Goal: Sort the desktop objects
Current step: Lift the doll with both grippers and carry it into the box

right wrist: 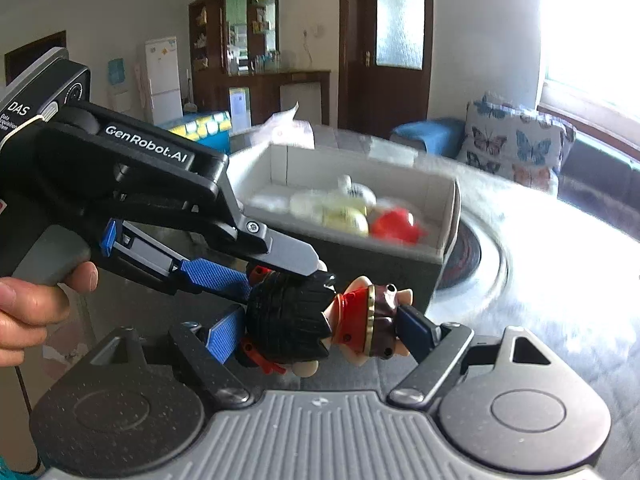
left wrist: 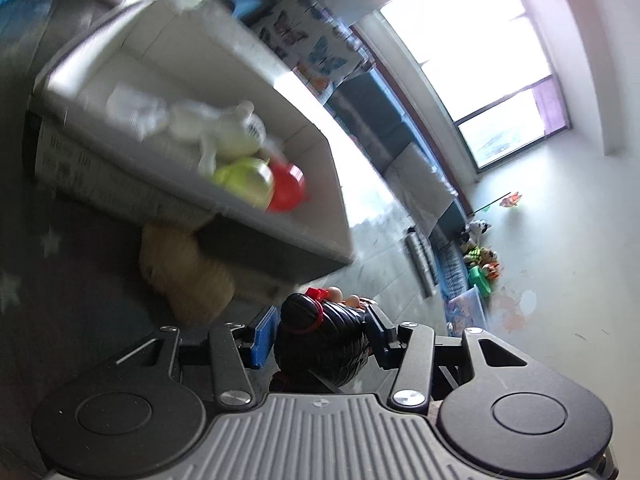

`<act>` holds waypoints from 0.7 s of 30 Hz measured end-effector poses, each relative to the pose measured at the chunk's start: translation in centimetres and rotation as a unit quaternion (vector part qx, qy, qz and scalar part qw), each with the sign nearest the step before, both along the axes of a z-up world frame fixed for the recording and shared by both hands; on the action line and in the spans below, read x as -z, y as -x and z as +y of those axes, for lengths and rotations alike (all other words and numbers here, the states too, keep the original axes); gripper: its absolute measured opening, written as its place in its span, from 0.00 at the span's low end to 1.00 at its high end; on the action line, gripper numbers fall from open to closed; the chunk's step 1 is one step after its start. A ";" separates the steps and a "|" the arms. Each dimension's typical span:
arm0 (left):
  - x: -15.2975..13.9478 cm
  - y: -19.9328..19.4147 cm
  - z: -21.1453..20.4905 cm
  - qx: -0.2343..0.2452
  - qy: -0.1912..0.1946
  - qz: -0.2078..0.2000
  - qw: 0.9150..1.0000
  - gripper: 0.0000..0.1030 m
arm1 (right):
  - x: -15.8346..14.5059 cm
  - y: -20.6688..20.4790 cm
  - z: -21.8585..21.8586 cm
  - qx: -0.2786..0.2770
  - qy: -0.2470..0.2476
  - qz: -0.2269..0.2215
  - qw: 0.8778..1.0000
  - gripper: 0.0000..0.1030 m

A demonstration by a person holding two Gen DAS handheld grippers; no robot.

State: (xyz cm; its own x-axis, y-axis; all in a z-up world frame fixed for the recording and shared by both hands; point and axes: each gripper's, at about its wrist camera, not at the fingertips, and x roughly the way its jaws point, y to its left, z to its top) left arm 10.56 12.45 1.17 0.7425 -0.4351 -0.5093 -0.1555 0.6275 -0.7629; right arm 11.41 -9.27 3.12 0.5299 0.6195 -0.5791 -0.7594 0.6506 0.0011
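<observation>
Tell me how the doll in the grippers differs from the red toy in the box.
The doll hangs in the air, clamped by both grippers; the red toy lies inside the white box. The doll has black hair and a figure's shape; the red toy looks round and plain. Both are small toys.

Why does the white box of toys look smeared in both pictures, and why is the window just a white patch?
Left wrist view: the white box and its toys are motion-blurred, while the doll in the jaws stays sharp; the window is overexposed. Right wrist view: box blurred again, window glare washes the tabletop.
</observation>
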 end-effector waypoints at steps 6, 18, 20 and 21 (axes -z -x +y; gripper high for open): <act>-3.0 -0.9 2.3 -0.015 -0.013 -0.029 0.999 0.49 | -2.3 -1.7 2.3 -0.012 -0.012 -0.026 1.000 0.81; -3.7 -4.9 8.6 -0.055 -0.025 -0.028 0.998 0.49 | -3.0 -7.1 8.8 -0.034 -0.027 -0.023 0.999 0.81; -3.2 -5.5 9.4 -0.058 -0.028 -0.022 0.998 0.49 | -2.4 -8.2 9.8 -0.035 -0.028 -0.013 0.999 0.81; -2.9 -5.9 9.7 -0.059 -0.028 -0.019 0.998 0.49 | -2.1 -8.7 10.2 -0.036 -0.028 -0.008 0.999 0.81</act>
State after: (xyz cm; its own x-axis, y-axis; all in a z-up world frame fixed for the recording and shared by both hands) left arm 16.42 22.16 4.04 0.8062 -0.3150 -0.5008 -0.2025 0.6484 -0.7339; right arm 20.14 0.97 5.24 0.4920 0.6871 -0.5347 -0.8044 0.5936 0.0225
